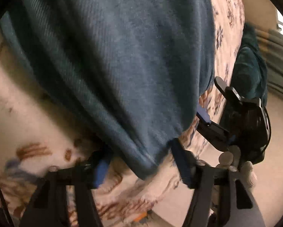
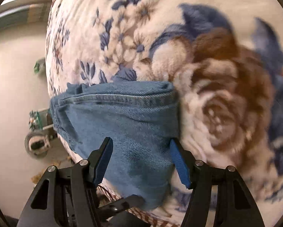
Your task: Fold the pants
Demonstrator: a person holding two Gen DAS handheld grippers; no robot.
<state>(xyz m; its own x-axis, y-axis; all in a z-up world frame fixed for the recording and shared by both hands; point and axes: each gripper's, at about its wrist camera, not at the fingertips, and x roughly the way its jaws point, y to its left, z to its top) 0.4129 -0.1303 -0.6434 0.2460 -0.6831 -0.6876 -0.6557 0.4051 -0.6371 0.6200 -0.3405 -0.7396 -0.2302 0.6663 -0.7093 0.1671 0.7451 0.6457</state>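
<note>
Floral blanket [image 2: 217, 87] bunches softly beneath the folded pants [image 2: 130, 117]. Your right gripper [image 2: 141, 162] straddles the denim, jaws released; your left gripper [image 1: 141, 164] likewise stands unclenched around the hem, so closing now could snag blanket pile.

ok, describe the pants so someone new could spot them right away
Start at the floral fleece blanket, cream with blue leaves and a big brown rose. The pants lie on its near edge, left of the rose, between the right gripper fingers. They are the only plain blue denim there, with a stitched seam.
</note>
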